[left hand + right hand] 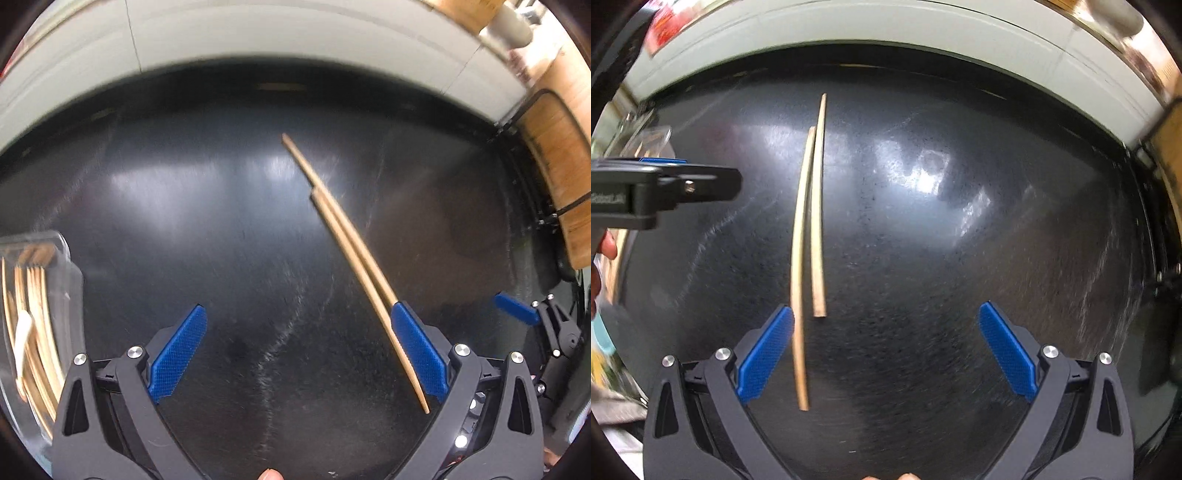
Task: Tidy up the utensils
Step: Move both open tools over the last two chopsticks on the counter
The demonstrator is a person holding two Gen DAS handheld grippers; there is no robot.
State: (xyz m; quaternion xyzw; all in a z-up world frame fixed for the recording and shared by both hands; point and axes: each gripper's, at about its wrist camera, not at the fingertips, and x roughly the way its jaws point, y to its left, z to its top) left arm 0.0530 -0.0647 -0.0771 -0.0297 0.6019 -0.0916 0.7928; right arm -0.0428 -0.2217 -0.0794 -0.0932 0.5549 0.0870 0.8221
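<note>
The left gripper (pixel 297 352) is held with its jaws spread wide, nothing clasped between them. The right gripper (pixel 886 349) is likewise held agape and empty.

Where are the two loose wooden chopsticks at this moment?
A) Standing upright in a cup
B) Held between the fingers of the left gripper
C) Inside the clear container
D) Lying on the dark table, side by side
D: the two chopsticks lie side by side on the dark table, and both the left gripper and right gripper are open and hold nothing.
</note>
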